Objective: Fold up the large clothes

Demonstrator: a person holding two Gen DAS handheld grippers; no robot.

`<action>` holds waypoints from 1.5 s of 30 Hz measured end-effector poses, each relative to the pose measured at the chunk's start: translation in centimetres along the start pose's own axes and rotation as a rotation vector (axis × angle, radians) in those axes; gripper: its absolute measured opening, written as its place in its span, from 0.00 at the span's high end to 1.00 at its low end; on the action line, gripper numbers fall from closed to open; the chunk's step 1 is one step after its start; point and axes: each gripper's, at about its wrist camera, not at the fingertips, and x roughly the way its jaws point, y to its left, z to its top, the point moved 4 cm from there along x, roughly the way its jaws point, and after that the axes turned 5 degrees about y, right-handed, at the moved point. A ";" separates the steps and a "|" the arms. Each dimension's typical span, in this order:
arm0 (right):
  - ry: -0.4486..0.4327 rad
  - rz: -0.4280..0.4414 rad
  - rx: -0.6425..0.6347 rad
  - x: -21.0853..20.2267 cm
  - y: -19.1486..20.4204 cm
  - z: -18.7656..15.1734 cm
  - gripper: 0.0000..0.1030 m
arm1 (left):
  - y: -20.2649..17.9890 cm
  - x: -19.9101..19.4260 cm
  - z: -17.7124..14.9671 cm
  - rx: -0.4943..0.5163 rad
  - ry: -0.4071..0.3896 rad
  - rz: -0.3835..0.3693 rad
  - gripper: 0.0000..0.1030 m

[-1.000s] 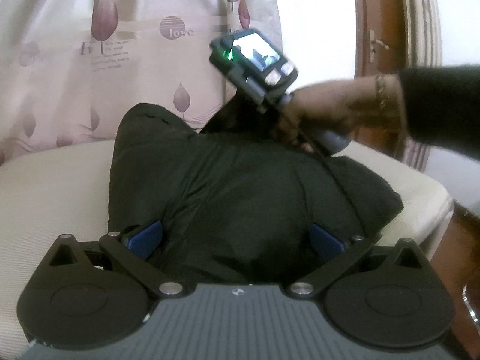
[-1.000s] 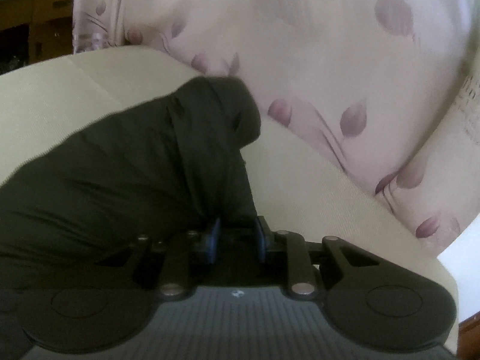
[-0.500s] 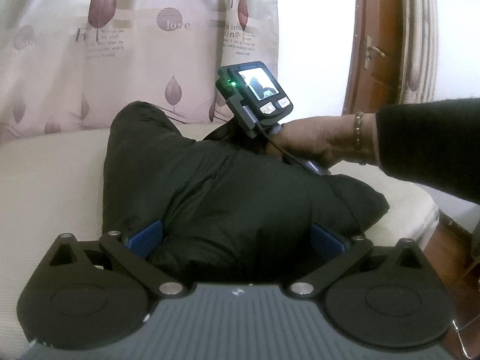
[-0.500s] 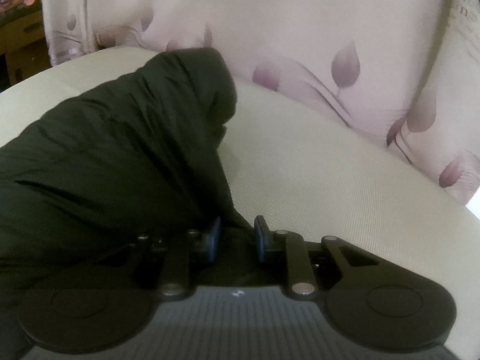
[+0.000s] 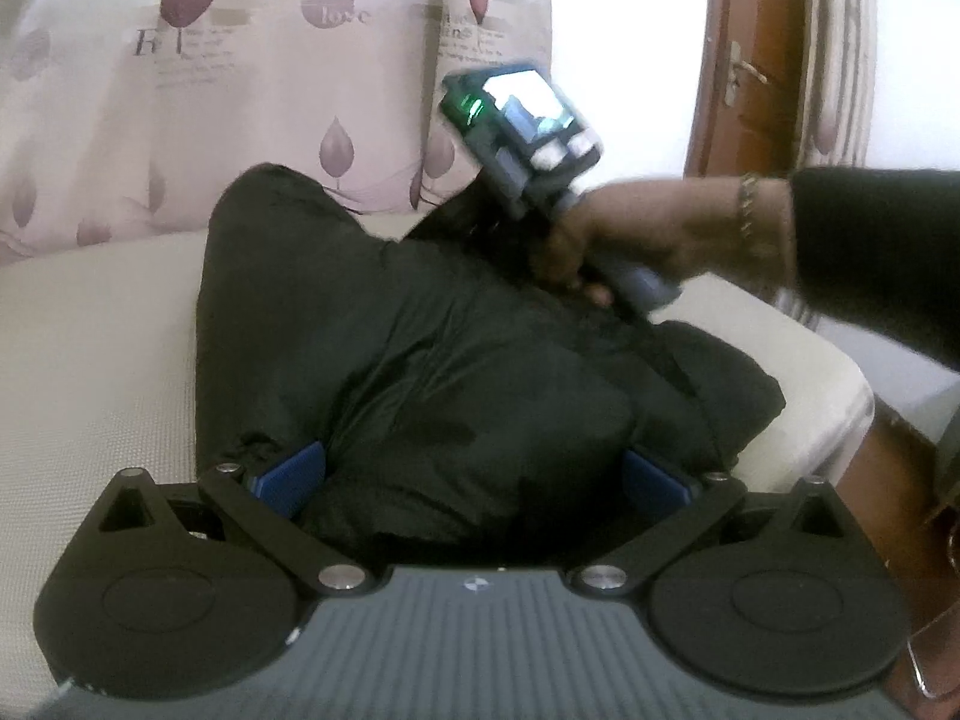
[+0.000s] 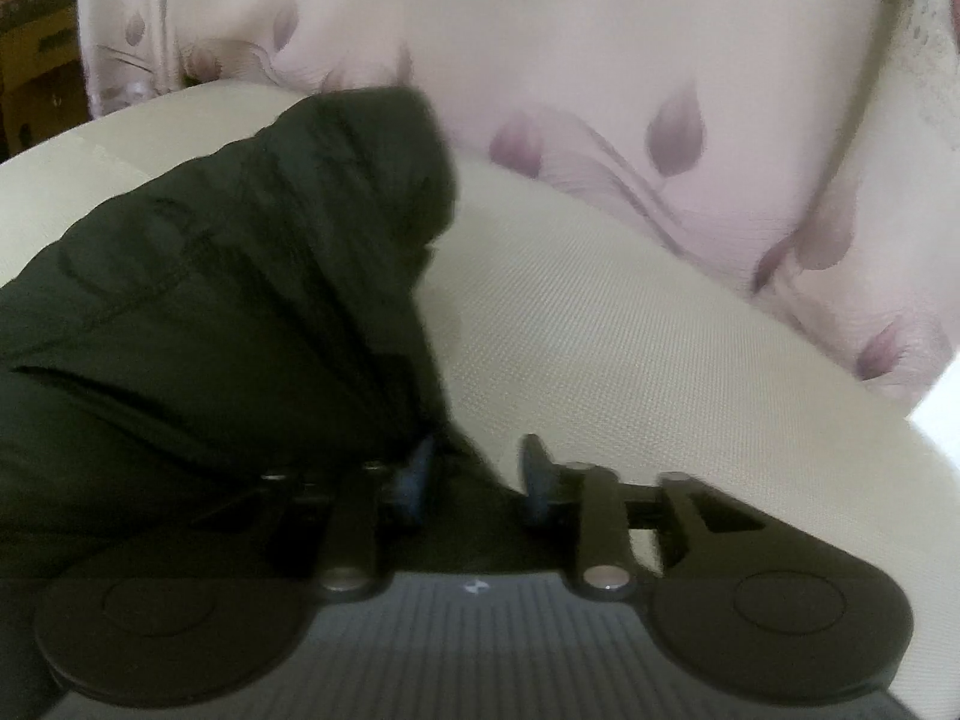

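Change: my right gripper (image 6: pixel 474 471) jaws have just been opening; garment fold lies between, unpinched.
Left gripper (image 5: pixel 474 474): jaws spread wide around the fabric bulk.
Black jacket (image 5: pixel 456 372): I see it bunched on the cream cushion (image 5: pixel 102 360), curtain (image 5: pixel 270 60) behind.

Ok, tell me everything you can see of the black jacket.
The jacket is black, puffy and slightly shiny, with stitched seams. It lies bunched in a partly folded heap on the cream cushion, one rounded end toward the curtain. Its near bulk sits between the wide-open left gripper. The right gripper has just opened, fabric loose between its fingers.
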 end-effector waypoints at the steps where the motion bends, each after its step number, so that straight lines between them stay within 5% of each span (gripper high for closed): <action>1: -0.028 0.006 0.018 -1.3 -0.7 0.0 0.45 | -0.1 0.0 -0.1 0.006 -0.001 0.004 0.00; 8: -0.309 0.125 0.063 -14.9 -2.1 -4.1 0.45 | 0.1 0.0 -0.2 -0.004 -0.022 0.006 0.00; 13: -0.327 0.141 -0.040 -20.0 2.7 -11.8 0.46 | -0.1 -0.1 -0.4 -0.003 -0.032 0.015 0.00; 15: -0.313 0.104 -0.066 -19.8 4.2 -14.3 0.48 | -0.1 -0.3 -0.5 -0.001 -0.033 0.018 0.00; 18: -0.267 0.077 -0.009 -18.1 4.5 -17.1 0.65 | -0.1 -0.3 -0.5 0.005 -0.026 0.024 0.00; 28: -0.273 0.170 0.219 -14.1 3.7 -18.4 0.66 | -0.3 0.0 -0.9 0.053 -0.037 0.083 0.00; 38: -0.446 0.165 0.328 -19.1 2.9 -19.0 0.63 | 0.2 -1.5 0.9 -0.035 -0.014 0.145 0.00; 45: -0.340 0.101 0.303 -17.3 4.0 -20.7 0.65 | -0.2 -1.0 1.4 -0.063 0.011 0.179 0.00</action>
